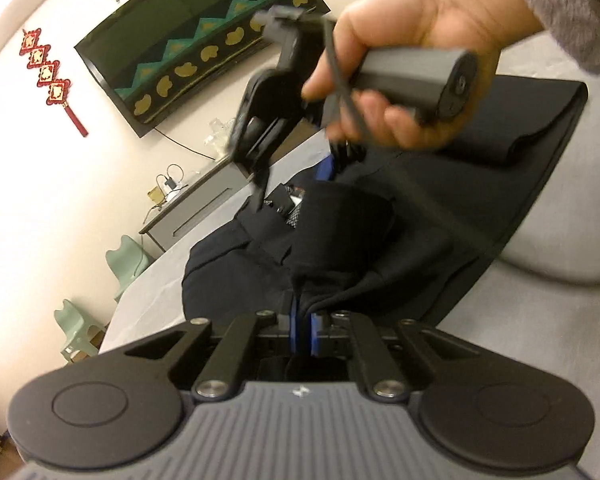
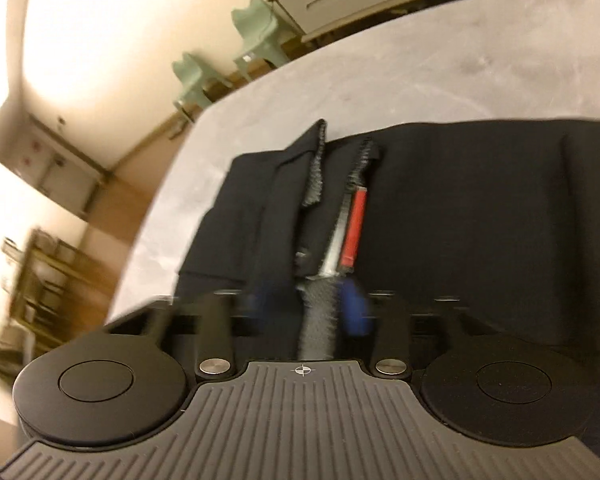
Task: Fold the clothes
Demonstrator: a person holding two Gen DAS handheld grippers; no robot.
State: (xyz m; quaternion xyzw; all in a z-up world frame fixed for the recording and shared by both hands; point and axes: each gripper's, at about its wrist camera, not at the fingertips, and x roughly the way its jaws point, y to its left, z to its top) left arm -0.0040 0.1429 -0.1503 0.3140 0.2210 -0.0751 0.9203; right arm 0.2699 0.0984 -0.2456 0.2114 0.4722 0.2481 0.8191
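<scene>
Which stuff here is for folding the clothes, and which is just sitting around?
For folding:
- dark navy fabric garment
- left gripper, shut on it
- right gripper
- grey cloth-covered table

Just sitting around:
- two mint-green plastic stools
- red hanging knot ornament

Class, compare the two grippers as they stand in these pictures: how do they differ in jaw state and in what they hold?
The left gripper has its blue pads pressed together on a fold of the dark garment; the right gripper has its pads apart around a grey strip of that garment. The left appears sharp, the right motion-blurred. Both are over the grey table.
</scene>
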